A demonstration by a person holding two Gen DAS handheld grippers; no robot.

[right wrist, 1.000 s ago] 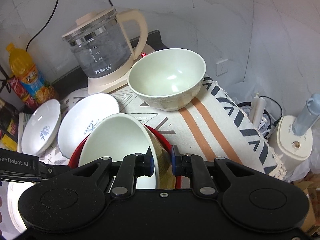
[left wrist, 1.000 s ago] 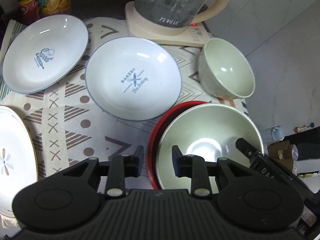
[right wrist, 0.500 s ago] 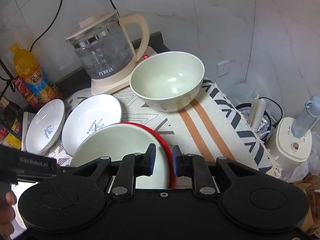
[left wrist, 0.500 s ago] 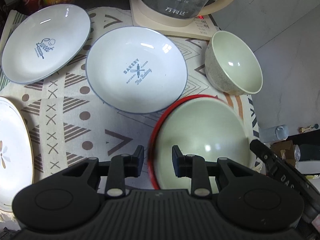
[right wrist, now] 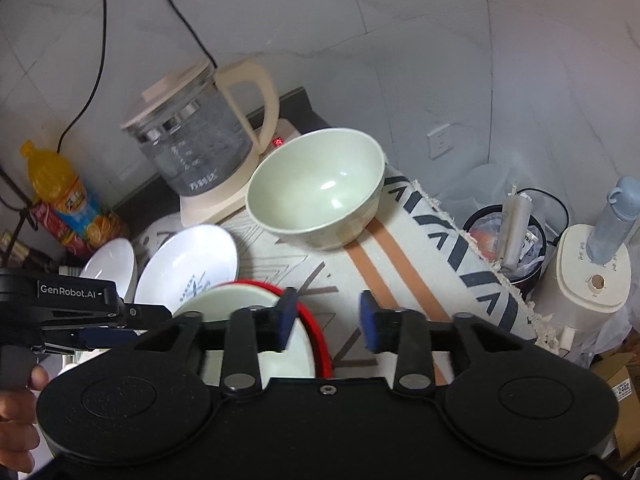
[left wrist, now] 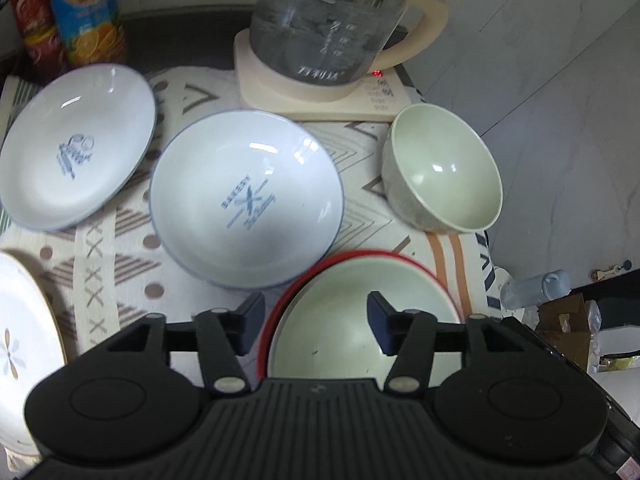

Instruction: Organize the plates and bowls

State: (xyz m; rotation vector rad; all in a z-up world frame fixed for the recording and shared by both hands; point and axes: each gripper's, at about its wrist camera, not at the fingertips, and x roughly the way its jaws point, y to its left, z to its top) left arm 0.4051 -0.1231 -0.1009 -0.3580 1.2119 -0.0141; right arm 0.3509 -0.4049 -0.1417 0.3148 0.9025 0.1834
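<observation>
Let go of the big green bowl, now sat inside the red plate on the bench. Both claws, left and right, just opened wide, empty. Small bowl next, maybe.

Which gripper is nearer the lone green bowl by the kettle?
Right. The right gripper faces the green bowl just across the cloth; the left gripper sits farther back, over the red-rimmed stack.

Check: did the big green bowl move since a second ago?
Yes. The big green bowl, earlier tilted up against the red plate's rim, now lies flat inside it; both grippers' jaws just opened, nothing between them.
</observation>
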